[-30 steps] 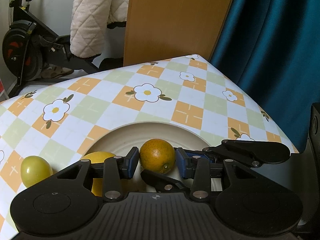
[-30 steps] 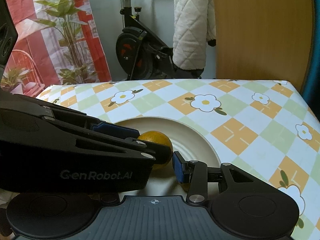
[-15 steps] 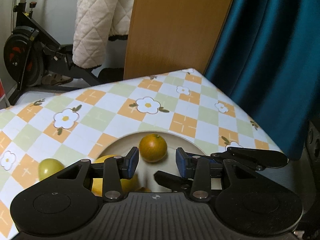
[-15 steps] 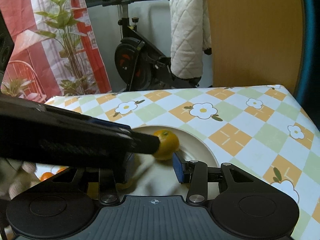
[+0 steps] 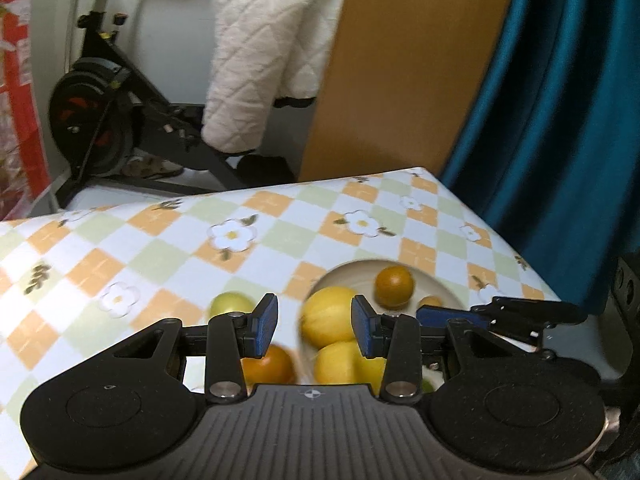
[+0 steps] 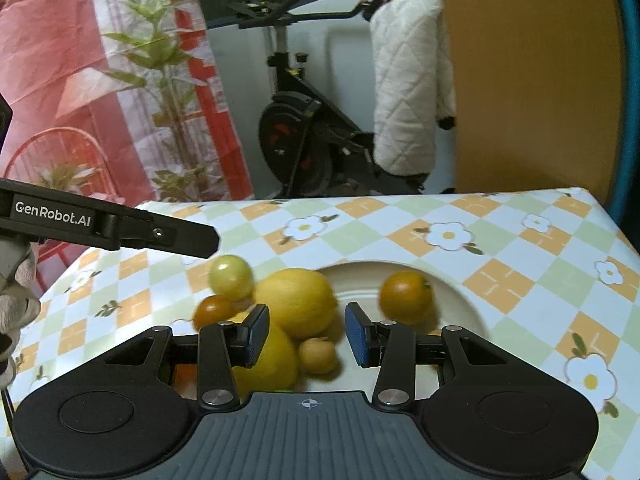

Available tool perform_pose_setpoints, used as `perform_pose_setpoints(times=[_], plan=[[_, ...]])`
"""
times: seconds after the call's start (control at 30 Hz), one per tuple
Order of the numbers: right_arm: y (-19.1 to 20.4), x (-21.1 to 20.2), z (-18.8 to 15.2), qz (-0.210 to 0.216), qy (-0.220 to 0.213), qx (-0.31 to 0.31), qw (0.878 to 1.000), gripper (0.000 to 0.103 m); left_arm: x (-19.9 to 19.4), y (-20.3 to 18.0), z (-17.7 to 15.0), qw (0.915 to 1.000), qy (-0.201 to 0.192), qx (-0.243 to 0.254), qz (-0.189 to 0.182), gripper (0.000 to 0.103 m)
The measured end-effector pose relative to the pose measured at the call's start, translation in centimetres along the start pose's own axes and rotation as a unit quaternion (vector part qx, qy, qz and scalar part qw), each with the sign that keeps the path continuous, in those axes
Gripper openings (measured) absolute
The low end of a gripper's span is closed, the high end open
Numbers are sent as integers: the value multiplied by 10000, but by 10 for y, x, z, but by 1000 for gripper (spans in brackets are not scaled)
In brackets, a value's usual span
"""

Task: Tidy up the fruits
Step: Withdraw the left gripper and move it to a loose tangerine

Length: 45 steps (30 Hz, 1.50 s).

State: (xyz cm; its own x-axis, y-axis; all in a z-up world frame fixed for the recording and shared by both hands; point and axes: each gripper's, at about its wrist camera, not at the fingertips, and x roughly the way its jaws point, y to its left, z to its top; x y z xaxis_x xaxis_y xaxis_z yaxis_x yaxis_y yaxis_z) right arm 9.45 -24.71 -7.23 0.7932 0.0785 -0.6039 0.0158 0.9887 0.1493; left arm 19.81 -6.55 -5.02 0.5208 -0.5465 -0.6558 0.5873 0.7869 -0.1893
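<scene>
A table (image 6: 500, 220) wears a checked cloth of orange, green and white squares with daisies. Beyond its far edge stands a black exercise bike (image 6: 304, 132), a white quilted garment (image 6: 408, 80) hung over its handlebar. A tall wooden panel (image 5: 408, 68) rises beside a teal curtain (image 5: 560, 100). A red leaf-printed hanging (image 6: 100, 72) fills the left.
</scene>
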Motion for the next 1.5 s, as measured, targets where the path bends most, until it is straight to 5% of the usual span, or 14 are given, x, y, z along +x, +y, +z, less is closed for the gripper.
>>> perform_pose_setpoints(times=[0.83, 1.5], plan=[[87, 13, -14, 525, 497, -943, 9929, 28, -5, 42, -79, 9974, 523, -489, -82, 39], [84, 16, -16, 426, 575, -923, 9932, 28, 14, 41, -76, 9964, 645, -558, 29, 39]])
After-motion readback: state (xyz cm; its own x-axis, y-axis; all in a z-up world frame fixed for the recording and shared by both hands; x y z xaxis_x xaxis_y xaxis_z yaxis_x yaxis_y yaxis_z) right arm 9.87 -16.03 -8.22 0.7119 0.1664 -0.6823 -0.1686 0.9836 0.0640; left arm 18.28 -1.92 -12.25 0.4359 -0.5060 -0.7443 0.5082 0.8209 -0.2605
